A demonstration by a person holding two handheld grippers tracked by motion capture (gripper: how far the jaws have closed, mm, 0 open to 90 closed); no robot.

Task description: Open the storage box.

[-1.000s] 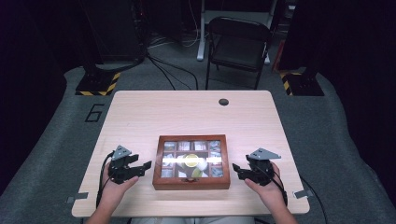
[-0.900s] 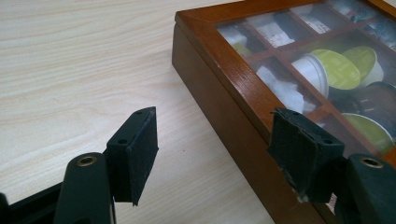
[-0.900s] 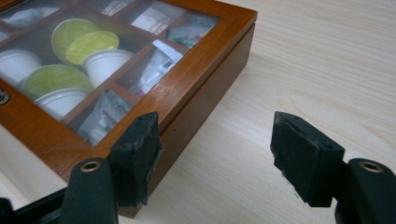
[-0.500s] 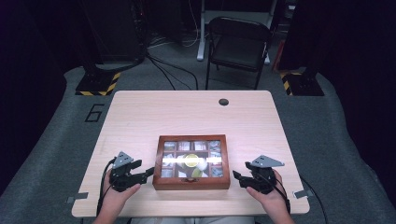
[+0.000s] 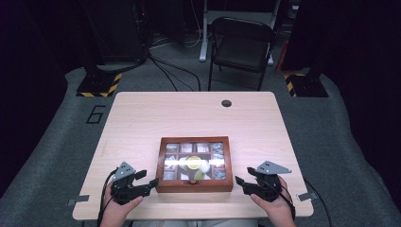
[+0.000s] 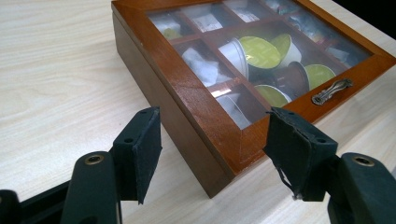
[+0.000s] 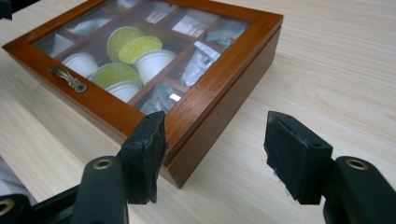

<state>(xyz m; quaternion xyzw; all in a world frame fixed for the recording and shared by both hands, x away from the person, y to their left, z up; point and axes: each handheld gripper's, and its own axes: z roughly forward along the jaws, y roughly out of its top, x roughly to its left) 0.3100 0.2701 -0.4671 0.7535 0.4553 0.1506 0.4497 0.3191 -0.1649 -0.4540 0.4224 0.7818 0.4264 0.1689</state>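
Insp. notes, L to R. My left gripper sits low at the near-left of the worktop, held in my left hand. Its fingers are spread wide, released, nothing betw. them. In the left gripper view they frame the near-left corner of the wooden box, not touching it as far as I can tell.

Wooden box lies flat at centre-near of the worktop, betw. both grippers. Lid is closed, w/ glass pane and a small metal handle on its front edge. Under the glass: divided compartments. Centre ones hold coffee capsules w/ yellow-green tops, tilted and lying on each other; outer ones hold small packets, print too blurred to read.

My right gripper sits at the near-right, in my right hand. Its fingers are likewise apart, released, empty. In the right gripper view they point at the box's near-right corner, which lies behind one finger.

Far edge of the worktop: a dark round grommet. Beyond it, a folding chair stands on the grey floor.
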